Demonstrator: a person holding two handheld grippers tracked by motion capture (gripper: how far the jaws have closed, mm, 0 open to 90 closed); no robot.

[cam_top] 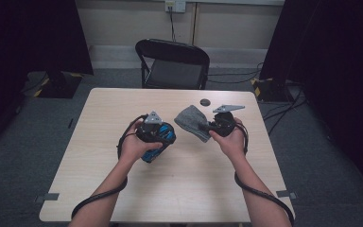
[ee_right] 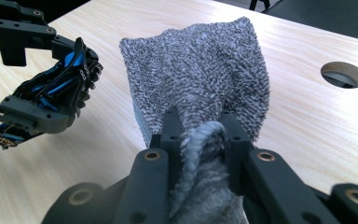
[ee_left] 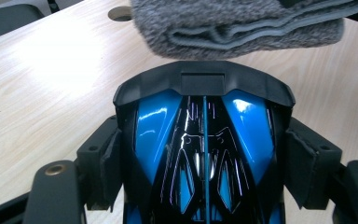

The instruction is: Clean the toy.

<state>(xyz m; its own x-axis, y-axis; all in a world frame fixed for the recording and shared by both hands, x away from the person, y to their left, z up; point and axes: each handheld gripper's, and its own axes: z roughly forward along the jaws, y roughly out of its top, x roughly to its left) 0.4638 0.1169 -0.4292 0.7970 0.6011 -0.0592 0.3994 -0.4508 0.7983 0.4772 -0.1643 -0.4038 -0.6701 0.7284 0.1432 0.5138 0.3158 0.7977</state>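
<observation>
A glossy blue and black toy car [cam_top: 157,143] is clamped between the pads of my left gripper [cam_top: 154,128] and held just above the table. In the left gripper view the car [ee_left: 204,140] has a pad pressed to each side, its black tail pointing at the cloth [ee_left: 242,23]. My right gripper [cam_top: 209,126] is shut on one bunched edge of a grey, folded terry cloth [cam_top: 189,121]. The rest of the cloth [ee_right: 200,70] spreads out ahead of the jaws over the table. The car [ee_right: 51,98] hangs a short way left of the cloth, apart from it.
The light wooden table [cam_top: 123,189] has a round cable hole [cam_top: 205,101] near its far edge, just beyond the cloth. A black folding chair [cam_top: 172,64] stands behind the table. Dark curtains hang at both sides, and cables trail from both grippers along the forearms.
</observation>
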